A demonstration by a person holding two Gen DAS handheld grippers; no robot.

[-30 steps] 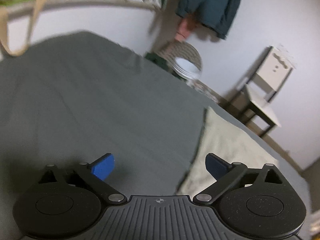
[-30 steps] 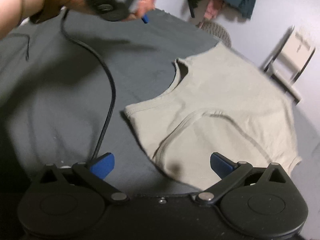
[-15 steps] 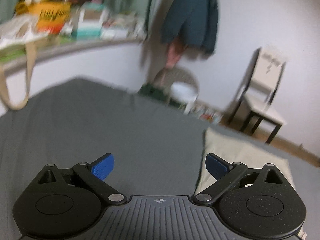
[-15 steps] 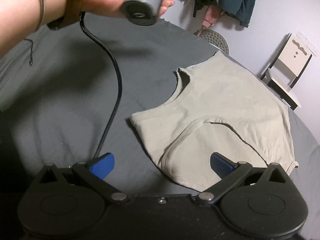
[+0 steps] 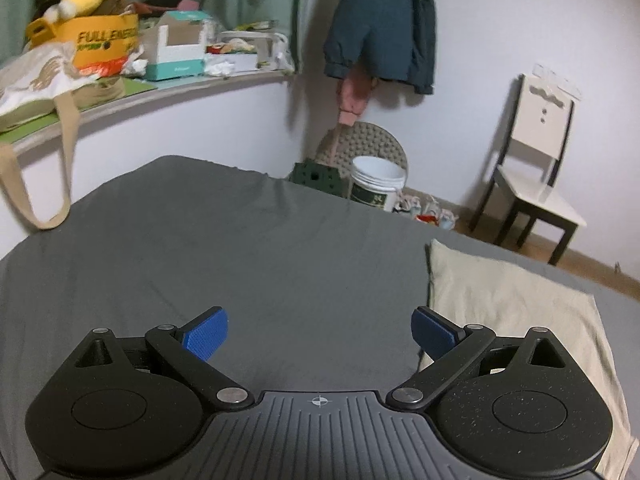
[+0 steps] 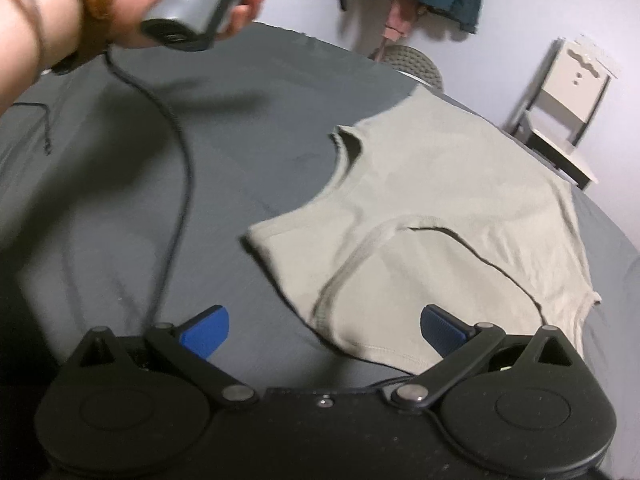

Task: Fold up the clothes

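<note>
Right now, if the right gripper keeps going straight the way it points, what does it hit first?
Most likely the beige top: the open right gripper points at its near shoulder edge, spread on the grey sheet. Its height above the cloth is hard to judge.

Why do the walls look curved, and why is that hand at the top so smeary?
Both views come through fisheye lenses, so straight lines bow: in the left wrist view the shelf arcs. In the right wrist view the hand gripping the other tool's handle is motion-blurred, and throws a soft shadow on the grey sheet; the beige top looks sharper.
</note>
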